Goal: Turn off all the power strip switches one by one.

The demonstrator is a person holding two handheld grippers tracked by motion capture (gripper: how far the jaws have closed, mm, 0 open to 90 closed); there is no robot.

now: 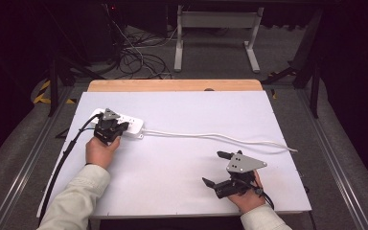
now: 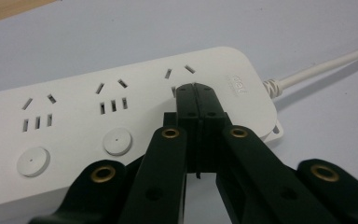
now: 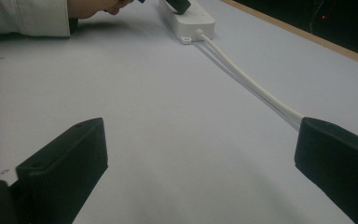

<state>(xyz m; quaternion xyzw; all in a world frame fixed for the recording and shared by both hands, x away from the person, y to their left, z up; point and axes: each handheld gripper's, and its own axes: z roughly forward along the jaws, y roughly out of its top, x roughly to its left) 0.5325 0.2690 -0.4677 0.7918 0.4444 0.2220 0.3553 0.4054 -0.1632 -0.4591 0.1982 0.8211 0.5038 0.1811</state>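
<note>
On the white bench (image 1: 182,158), seen from the high view, the power strip (image 1: 127,125) lies at the far left with its cable (image 1: 220,138) running right; the left claw (image 1: 109,125) rests on it, and the right claw (image 1: 215,167) sits near the front right, well apart. Along the left gripper view, the left claw (image 2: 196,88) is closed, its tips touching the power strip's (image 2: 98,121) top by a socket. Along the right gripper view, the right claw (image 3: 200,154) is spread wide over bare bench (image 3: 168,140), holding nothing.

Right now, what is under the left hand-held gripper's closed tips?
The left hand-held gripper, jaws shut, sits over the white power strip by its third socket group. Two angled slots show above the tips; whatever lies beneath them is covered.
</note>
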